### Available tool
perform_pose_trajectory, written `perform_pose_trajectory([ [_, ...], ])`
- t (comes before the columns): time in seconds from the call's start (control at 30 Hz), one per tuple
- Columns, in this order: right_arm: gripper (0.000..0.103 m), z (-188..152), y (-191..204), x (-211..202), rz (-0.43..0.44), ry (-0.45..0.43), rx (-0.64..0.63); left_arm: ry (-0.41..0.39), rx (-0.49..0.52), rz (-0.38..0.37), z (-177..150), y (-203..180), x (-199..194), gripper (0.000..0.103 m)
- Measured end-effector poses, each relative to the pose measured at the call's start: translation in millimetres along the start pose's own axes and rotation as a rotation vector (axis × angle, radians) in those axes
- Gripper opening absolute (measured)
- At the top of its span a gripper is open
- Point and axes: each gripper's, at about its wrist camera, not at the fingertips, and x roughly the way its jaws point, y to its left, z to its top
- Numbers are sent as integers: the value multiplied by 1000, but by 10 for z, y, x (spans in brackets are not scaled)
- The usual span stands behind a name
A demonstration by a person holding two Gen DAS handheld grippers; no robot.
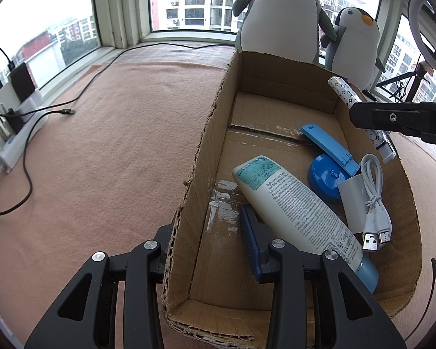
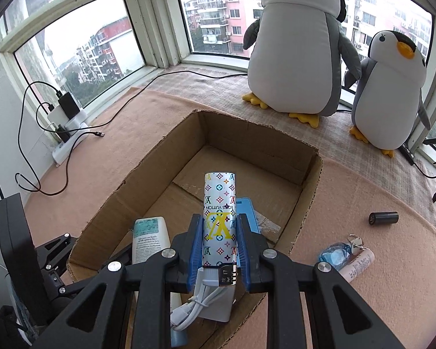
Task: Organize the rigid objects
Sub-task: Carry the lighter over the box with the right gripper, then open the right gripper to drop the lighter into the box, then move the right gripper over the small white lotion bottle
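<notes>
An open cardboard box [image 1: 206,157] [image 2: 308,203] lies on a pink blanket. Inside it are a white lotion tube [image 1: 293,203], a blue round lid [image 1: 324,179], a blue clip [image 1: 328,148] and a white USB cable [image 1: 373,197] on a white block. My left gripper [image 1: 206,232] is open and straddles the box's left wall, one finger outside and the blue-padded one inside. My right gripper [image 2: 219,226] [image 1: 360,116] is shut on a white patterned lighter [image 2: 219,218] [image 1: 343,90], held above the box's right side.
A black cylinder [image 2: 383,218], a pink tube [image 2: 359,264] and a blue clear item with a key ring [image 2: 334,254] lie on the blanket right of the box. Two penguin plush toys [image 2: 296,52] stand by the window. A power strip [image 1: 20,139] and cables lie at the left.
</notes>
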Motion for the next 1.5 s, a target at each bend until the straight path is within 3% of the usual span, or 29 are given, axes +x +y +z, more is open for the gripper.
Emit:
perform_pose_trajectory([
  [0.03, 23, 4, 15, 2, -2, -1, -9, 0, 0, 0, -1, 2, -1, 36],
  [0.1, 40, 4, 46, -8, -6, -8, -22, 0, -1, 0, 0, 1, 0, 36],
  [0.13, 58, 5, 57, -20, -9, -17, -26, 0, -1, 0, -1, 3, -1, 36],
  [0.17, 69, 5, 68, -38, -13, -29, -31, 0, -1, 0, -1, 3, -1, 36],
  [0.2, 71, 6, 80, -57, -17, -41, -35, 0, 0, -1, -2, 3, -1, 36],
  [0.93, 74, -55, -181, -266, 6, -95, 49, -1, -1, -1, 1, 3, 0, 36],
  [1.07, 74, -105, -428, -392, -2, -111, 106, -1, -1, -1, -2, 4, -3, 36],
  [1.27, 74, -233, -1048, -523, -53, -110, 295, -1, -2, -2, -3, 5, -3, 36],
  [1.5, 74, -440, -1535, -387, -89, -33, 441, -1, -2, -2, -3, 6, -3, 36],
])
